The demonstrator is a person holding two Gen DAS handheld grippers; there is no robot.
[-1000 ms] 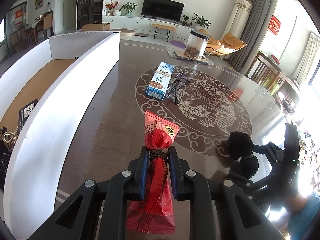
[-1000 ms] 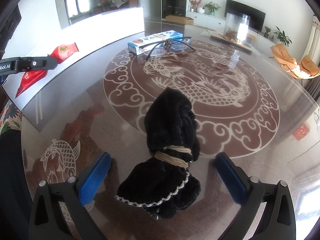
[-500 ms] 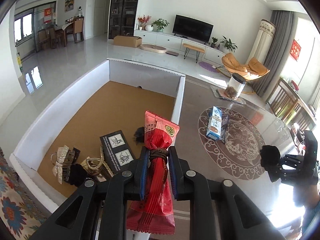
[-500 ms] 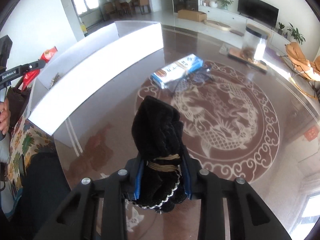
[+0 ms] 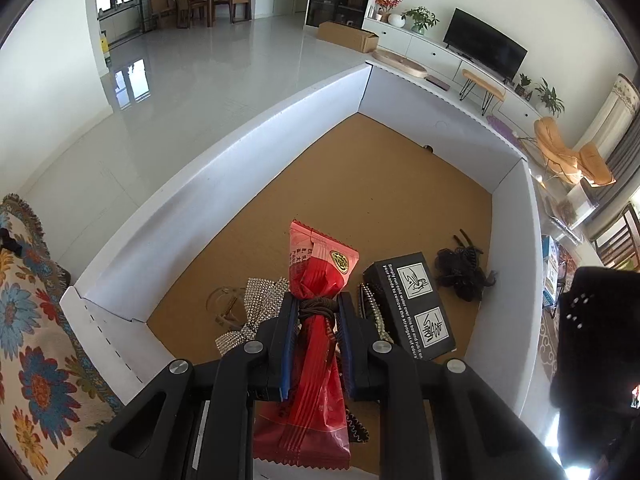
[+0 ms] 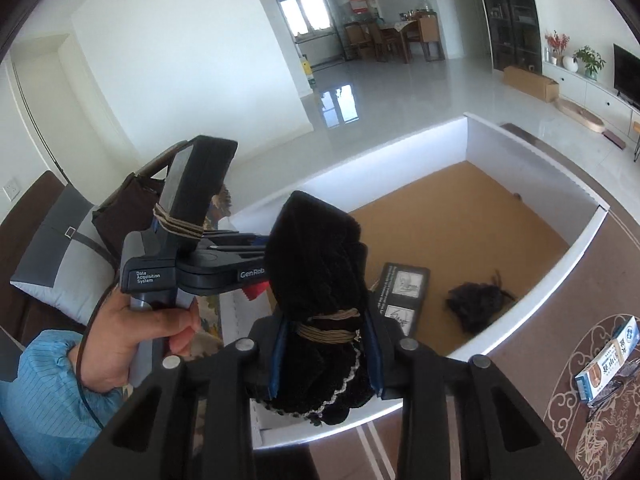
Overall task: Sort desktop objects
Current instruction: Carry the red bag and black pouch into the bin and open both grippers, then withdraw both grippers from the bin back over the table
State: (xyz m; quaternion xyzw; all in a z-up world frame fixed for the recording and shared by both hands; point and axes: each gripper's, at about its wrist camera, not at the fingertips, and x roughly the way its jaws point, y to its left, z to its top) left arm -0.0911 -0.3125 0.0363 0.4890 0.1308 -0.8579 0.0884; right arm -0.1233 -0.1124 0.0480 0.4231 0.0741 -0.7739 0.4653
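Observation:
My left gripper [image 5: 318, 308] is shut on a red snack packet [image 5: 320, 272] with a dark band around its middle. It hangs over the near end of a white-walled box [image 5: 240, 140] with a brown cardboard floor. My right gripper [image 6: 326, 320] is shut on a black velvet pouch [image 6: 316, 248] tied with tan cord, above the box's near wall [image 6: 576, 248]. In the box lie a black printed carton [image 5: 412, 304] [image 6: 404, 292], a black hair clip [image 5: 464, 272] [image 6: 476, 304], a rhinestone bow [image 5: 256, 304] and a beaded strand [image 5: 376, 312].
A blue-and-white carton [image 6: 608, 360] and a pair of glasses [image 6: 616, 384] lie on the brown patterned table [image 6: 520, 440] right of the box. A person's hand [image 6: 132, 340] holds the left tool. A floral cloth [image 5: 32, 340] lies left of the box.
My right gripper closed on the black pouch, lifted it off the table and carried it left to the box. My left gripper carried the red packet from the table to over the box.

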